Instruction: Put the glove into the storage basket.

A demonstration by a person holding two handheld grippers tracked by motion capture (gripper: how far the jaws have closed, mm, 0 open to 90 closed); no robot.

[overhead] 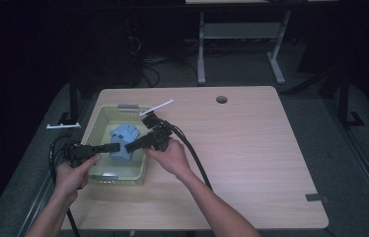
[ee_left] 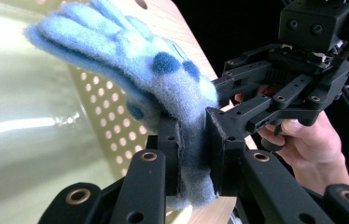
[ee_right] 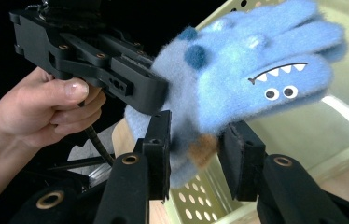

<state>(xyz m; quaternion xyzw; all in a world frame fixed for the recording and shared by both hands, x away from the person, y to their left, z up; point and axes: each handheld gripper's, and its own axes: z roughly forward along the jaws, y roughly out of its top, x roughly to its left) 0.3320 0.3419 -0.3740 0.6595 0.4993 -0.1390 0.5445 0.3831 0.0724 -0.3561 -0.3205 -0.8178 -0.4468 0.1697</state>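
While the fuzzy light-blue knitted glove with darker blue spots and a toothy monster face (ee_right: pixel 256 70) hangs above the pale yellow-green perforated plastic basket (overhead: pixel 101 121), both tools meet at its cuff. The left gripper (ee_left: pixel 193 154) pinches the cuff tight, its black pads pressed into the wool from both sides. The right gripper (ee_right: pixel 196 158) straddles the same cuff with its jaws spread; the pad seen at the left in the right gripper view lies against the wool, the other stands just clear of it, so this tool appears not to carry the glove.

Handling, as judged: the glove is light and wholly limp, sagging under its own weight with the fingers drooping away from the grip. It is neither fragile nor slippery, since the fleecy pile gives the pads plenty of purchase, though loose fibres may snag. A pinch through both layers at the cuff, where the knit looks doubled and a small brown patch (ee_right: pixel 203 144) marks the edge, seems the surest hold; a pinch on a fingertip would probably let the body swing and twist.

Count: one glove; one basket, standing at the left edge of the light wooden table (overhead: pixel 251 158); two grippers; two hands, the left hand (overhead: pixel 74 170) and the right hand (overhead: pixel 172 155); one white stick (overhead: pixel 157 107) lying beyond the basket's far corner.
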